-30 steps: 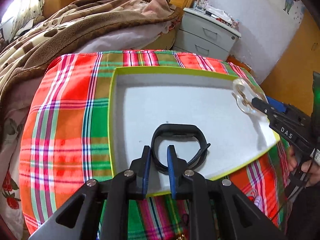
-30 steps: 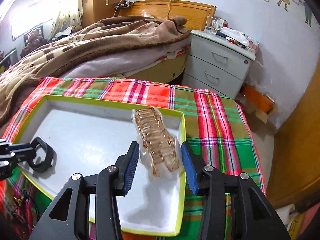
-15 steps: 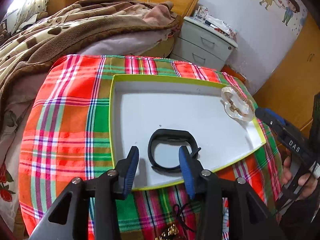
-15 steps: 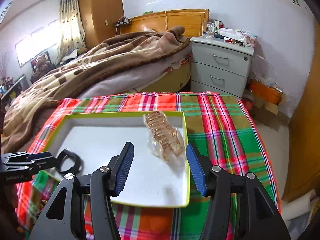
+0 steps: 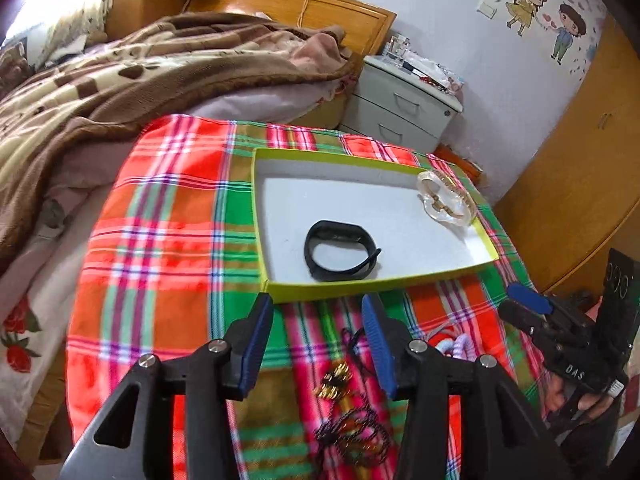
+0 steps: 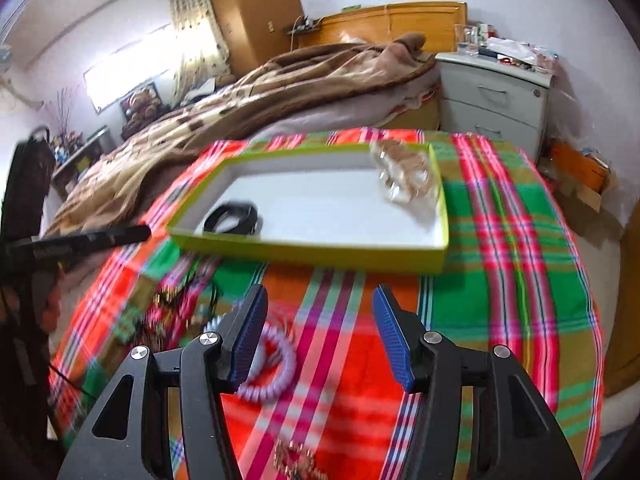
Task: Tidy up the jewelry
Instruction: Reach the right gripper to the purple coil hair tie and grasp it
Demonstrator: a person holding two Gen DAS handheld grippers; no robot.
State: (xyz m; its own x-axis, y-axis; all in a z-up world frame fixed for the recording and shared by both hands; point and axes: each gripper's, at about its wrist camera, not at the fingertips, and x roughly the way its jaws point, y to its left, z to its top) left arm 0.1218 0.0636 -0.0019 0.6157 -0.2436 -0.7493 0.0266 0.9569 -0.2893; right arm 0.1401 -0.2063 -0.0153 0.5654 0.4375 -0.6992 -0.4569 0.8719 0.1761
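A lime-rimmed white tray (image 5: 360, 286) lies on the plaid cloth. In it are a black wristband (image 5: 340, 256) near the front and a gold chain in a clear bag (image 5: 444, 200) at the far right corner. My left gripper (image 5: 317, 300) hovers just short of the tray's front wall, its jaws opening with nothing between them. My right gripper (image 6: 320, 294) is open and empty above the cloth, in front of the tray (image 6: 320, 254). A purple spiral band (image 6: 268, 364) lies under its left finger. The wristband (image 6: 230, 218) and bagged chain (image 6: 406, 176) look blurred here.
Loose jewelry lies on the cloth in front of the tray: a gold piece (image 5: 334, 380), a black cord tangle (image 5: 356, 436) and a blurred heap (image 6: 172, 308). A bed with a brown blanket (image 5: 160, 64) and a grey nightstand (image 5: 400, 104) stand behind the table.
The left gripper let go of the black wristband, opened and drew back out of the tray. The right gripper opened off the bagged chain and pulled back over the cloth.
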